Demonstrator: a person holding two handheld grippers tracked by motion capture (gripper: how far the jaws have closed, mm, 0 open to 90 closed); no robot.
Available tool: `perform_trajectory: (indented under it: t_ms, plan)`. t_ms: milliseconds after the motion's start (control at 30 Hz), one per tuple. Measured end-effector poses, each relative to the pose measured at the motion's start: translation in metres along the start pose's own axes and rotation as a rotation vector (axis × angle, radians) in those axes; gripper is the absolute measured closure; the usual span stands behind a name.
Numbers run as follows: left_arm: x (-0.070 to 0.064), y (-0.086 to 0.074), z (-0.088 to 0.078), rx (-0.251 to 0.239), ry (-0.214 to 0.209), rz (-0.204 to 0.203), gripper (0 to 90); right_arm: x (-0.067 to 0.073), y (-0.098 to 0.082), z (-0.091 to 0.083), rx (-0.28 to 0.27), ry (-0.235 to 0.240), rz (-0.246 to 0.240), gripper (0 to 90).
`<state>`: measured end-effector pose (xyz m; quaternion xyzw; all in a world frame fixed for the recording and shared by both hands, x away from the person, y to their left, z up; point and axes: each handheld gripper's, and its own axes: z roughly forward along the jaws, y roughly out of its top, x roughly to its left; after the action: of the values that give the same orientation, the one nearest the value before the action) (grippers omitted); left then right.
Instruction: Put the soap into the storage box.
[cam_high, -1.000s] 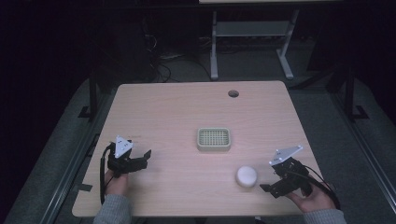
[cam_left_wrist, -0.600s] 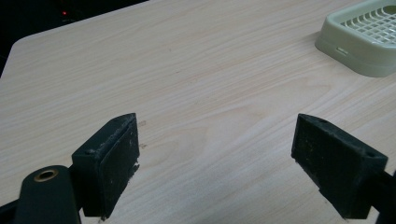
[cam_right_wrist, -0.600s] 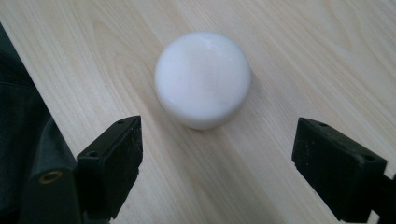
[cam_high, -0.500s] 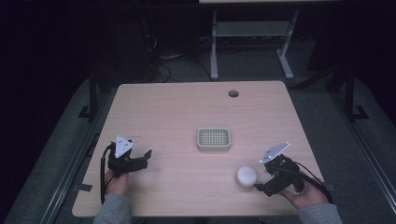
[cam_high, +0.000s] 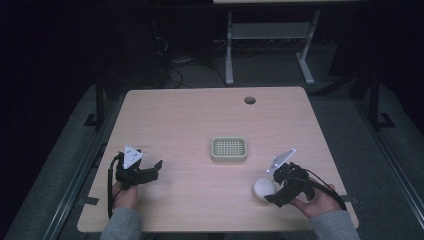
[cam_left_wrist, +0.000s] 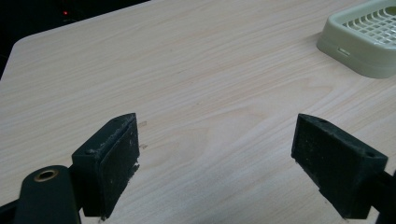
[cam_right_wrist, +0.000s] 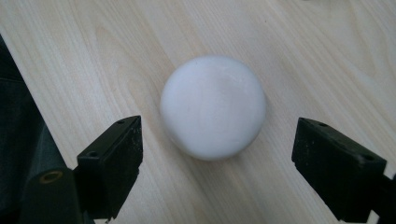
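A round white soap bar (cam_high: 263, 188) lies on the wooden table (cam_high: 200, 120) near the front right. My right gripper (cam_high: 272, 189) is open right beside it, jaws wide; in the right gripper view the soap bar (cam_right_wrist: 213, 106) sits just ahead of and between the two fingers (cam_right_wrist: 112, 163), untouched. A pale green slotted soap dish (cam_high: 229, 149) rests at the table's middle. My left gripper (cam_high: 156, 169) rests low at the front left, open and holding nothing, pointing toward the dish (cam_left_wrist: 366, 35).
A round cable hole (cam_high: 249, 100) sits near the table's far edge. The table's front edge runs just behind both hands. A metal frame (cam_high: 265, 45) stands on the dark floor beyond the table.
My right gripper has moved left and forward to the soap bar, which now lies at its open jaws. The left gripper has stayed in place.
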<state>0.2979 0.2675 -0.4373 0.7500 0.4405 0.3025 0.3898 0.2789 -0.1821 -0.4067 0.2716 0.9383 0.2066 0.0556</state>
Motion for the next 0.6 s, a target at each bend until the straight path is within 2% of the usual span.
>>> perform_trajectory:
  t_ms: [600]
  plan:
    - [0.000,0.000,0.001,0.000,0.000,-0.001,14.8,0.000,0.017,0.012,0.072,0.009,-0.034,15.7]
